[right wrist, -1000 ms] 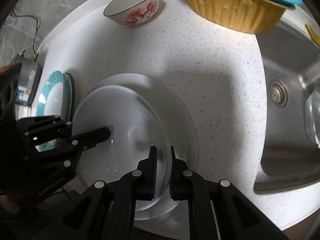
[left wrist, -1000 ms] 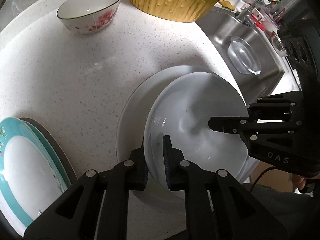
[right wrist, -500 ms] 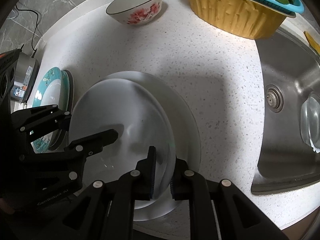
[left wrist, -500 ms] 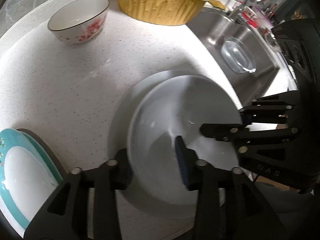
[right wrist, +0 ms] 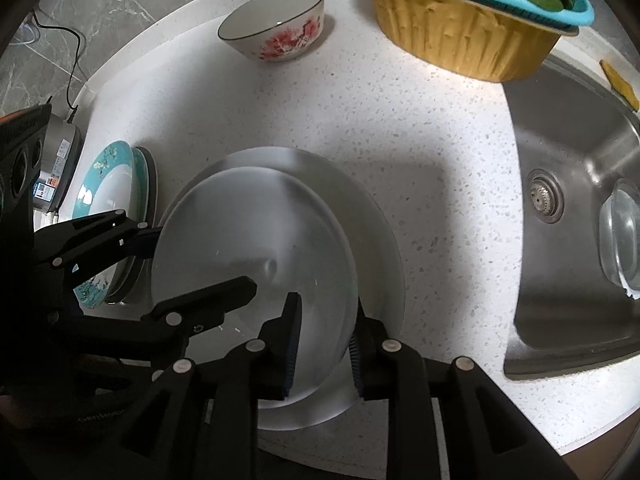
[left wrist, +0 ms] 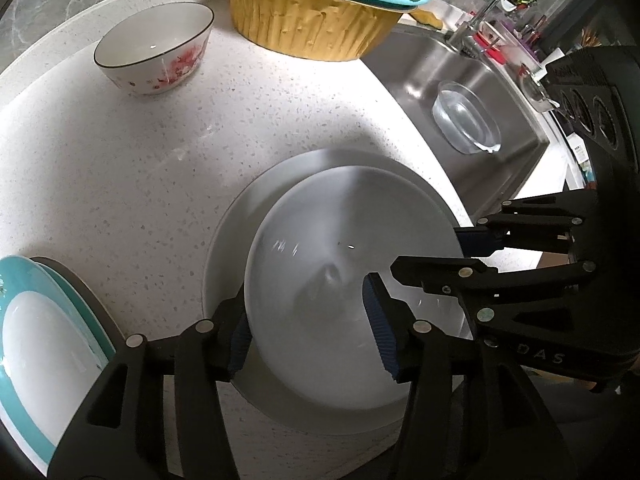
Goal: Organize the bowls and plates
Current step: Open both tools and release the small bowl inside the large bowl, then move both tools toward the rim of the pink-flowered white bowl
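A white plate (left wrist: 320, 240) (right wrist: 240, 232) lies on a larger white plate (left wrist: 256, 200) (right wrist: 372, 216) near the counter's front edge. My left gripper (left wrist: 308, 334) (right wrist: 198, 262) straddles the upper plate's left rim. Its jaws are opening wide and the pads stand off the rim. My right gripper (right wrist: 324, 348) (left wrist: 428, 252) straddles the right rim, and its jaws are opening too, with a narrow gap on each side of the rim. A floral bowl (left wrist: 156, 48) (right wrist: 276, 28) stands at the back. Two teal-rimmed plates (left wrist: 36, 328) (right wrist: 108, 184) are stacked on the left.
A yellow basket (left wrist: 312, 16) (right wrist: 460, 36) with a teal colander of greens stands at the back. To the right is the steel sink (left wrist: 460, 72) (right wrist: 568, 140), with a clear glass dish (left wrist: 466, 122) (right wrist: 620, 236) in it. A small appliance (right wrist: 60, 152) sits at the far left.
Both grippers were shut on the upper plate's rim and have spread their jaws off it. The left one spread first and wider. The plate has settled onto the larger plate.
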Available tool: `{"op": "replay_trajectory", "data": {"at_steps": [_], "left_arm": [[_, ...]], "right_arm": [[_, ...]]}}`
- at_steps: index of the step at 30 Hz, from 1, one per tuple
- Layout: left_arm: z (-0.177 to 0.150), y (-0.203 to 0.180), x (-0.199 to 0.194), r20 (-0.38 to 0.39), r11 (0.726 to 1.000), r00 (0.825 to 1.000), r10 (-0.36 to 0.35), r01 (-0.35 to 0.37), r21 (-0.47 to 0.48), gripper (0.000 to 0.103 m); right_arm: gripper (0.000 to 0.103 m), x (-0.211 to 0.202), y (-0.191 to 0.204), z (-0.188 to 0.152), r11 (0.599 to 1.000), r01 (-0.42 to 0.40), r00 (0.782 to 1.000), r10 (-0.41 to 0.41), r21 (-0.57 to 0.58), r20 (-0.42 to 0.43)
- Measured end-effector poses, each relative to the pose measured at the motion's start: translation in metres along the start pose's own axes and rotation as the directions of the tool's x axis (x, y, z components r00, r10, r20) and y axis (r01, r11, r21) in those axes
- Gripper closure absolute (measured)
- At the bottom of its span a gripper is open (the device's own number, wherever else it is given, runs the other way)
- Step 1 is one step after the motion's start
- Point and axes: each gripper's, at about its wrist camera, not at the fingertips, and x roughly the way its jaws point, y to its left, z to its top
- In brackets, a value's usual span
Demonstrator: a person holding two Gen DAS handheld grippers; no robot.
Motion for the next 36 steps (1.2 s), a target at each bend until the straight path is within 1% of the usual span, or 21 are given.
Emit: {"op": "replay_trajectory", "data": {"at_steps": [4,6,7,10,11,13,15,17,19,21,22,23,24,25,27,29,30,31,33,34,36], "left_arm": [[0.001,0.0,-0.007,0.016,1.0,1.0,0.01,-0.01,0.002,0.047],[0.001,0.003,-0.012,0.026,1.0,1.0,0.014,-0.014,-0.008,0.039],[0.001,0.004,-0.015,0.027,1.0,1.0,0.003,-0.002,-0.018,0.037],[0.002,0.006,-0.025,0.043,0.999,0.999,-0.017,0.018,-0.037,0.032],[0.003,0.007,-0.029,0.047,0.999,0.999,-0.02,0.021,-0.041,0.03],[0.005,0.011,-0.037,0.055,0.997,0.998,-0.032,0.035,-0.064,0.019],[0.008,0.02,-0.049,0.069,0.993,0.996,-0.057,0.063,-0.096,0.011],[0.012,0.03,-0.062,0.084,0.989,0.994,-0.067,0.077,-0.124,0.006],[0.016,0.038,-0.071,0.09,0.985,0.992,-0.085,0.097,-0.143,0.004],[0.023,0.052,-0.086,0.108,0.973,0.985,-0.131,0.149,-0.175,0.004],[0.029,0.059,-0.094,0.123,0.969,0.982,-0.145,0.166,-0.182,0.004],[0.034,0.067,-0.104,0.143,0.97,0.98,-0.14,0.165,-0.18,0.004],[0.042,0.075,-0.111,0.164,0.973,0.979,-0.12,0.149,-0.176,0.004],[0.053,0.088,-0.119,0.189,0.979,0.979,-0.077,0.111,-0.174,0.004],[0.071,0.112,-0.129,0.221,0.98,0.975,-0.02,0.063,-0.186,0.004],[0.094,0.142,-0.13,0.234,0.98,0.972,0.029,0.018,-0.197,0.004],[0.103,0.153,-0.127,0.225,0.98,0.974,0.035,0.011,-0.201,0.004],[0.112,0.164,-0.123,0.212,0.979,0.976,0.037,0.007,-0.203,0.004],[0.135,0.185,-0.104,0.148,0.981,0.988,0.034,-0.005,-0.192,0.004],[0.144,0.195,-0.093,0.104,0.981,0.993,0.048,-0.027,-0.194,0.004],[0.157,0.209,-0.074,0.048,0.985,0.998,0.04,-0.032,-0.171,0.004]], "right_arm": [[0.074,-0.007,-0.001,-0.001,1.0,-0.001,1.0,0.001,0.006,0.014],[0.067,-0.011,-0.004,-0.001,1.0,0.005,1.0,-0.005,0.013,0.021],[0.067,-0.013,-0.006,0.0,1.0,-0.004,1.0,0.003,0.018,0.023],[0.059,-0.023,-0.009,0.0,0.999,-0.029,0.999,0.028,0.028,0.04],[0.056,-0.026,-0.009,0.001,0.999,-0.029,0.999,0.028,0.026,0.046],[0.048,-0.032,-0.01,0.004,0.999,-0.025,0.998,0.024,0.03,0.056],[0.029,-0.039,-0.014,0.007,0.999,-0.016,0.997,0.013,0.037,0.077],[0.024,-0.048,-0.018,0.011,0.998,-0.034,0.995,0.029,0.044,0.096],[0.022,-0.054,-0.02,0.015,0.999,-0.026,0.994,0.021,0.046,0.107],[0.022,-0.065,-0.024,0.021,0.997,-0.056,0.99,0.048,0.057,0.135],[0.022,-0.072,-0.025,0.026,0.994,-0.081,0.985,0.07,0.067,0.158],[0.022,-0.077,-0.026,0.029,0.992,-0.103,0.98,0.089,0.073,0.18],[0.022,-0.085,-0.027,0.036,0.988,-0.134,0.969,0.114,0.077,0.22],[0.022,-0.091,-0.027,0.045,0.985,-0.152,0.959,0.127,0.082,0.255],[0.022,-0.099,-0.028,0.061,0.98,-0.175,0.943,0.139,0.095,0.303],[0.022,-0.098,-0.023,0.08,0.977,-0.192,0.932,0.151,0.095,0.329],[0.022,-0.095,-0.019,0.091,0.975,-0.201,0.929,0.159,0.096,0.335],[0.022,-0.09,-0.017,0.103,0.974,-0.205,0.931,0.162,0.102,0.326],[0.022,-0.077,-0.012,0.127,0.972,-0.202,0.94,0.157,0.123,0.304],[0.022,-0.069,-0.008,0.136,0.971,-0.192,0.947,0.146,0.139,0.286],[0.023,-0.051,-0.003,0.155,0.97,-0.179,0.958,0.134,0.166,0.253]]}}
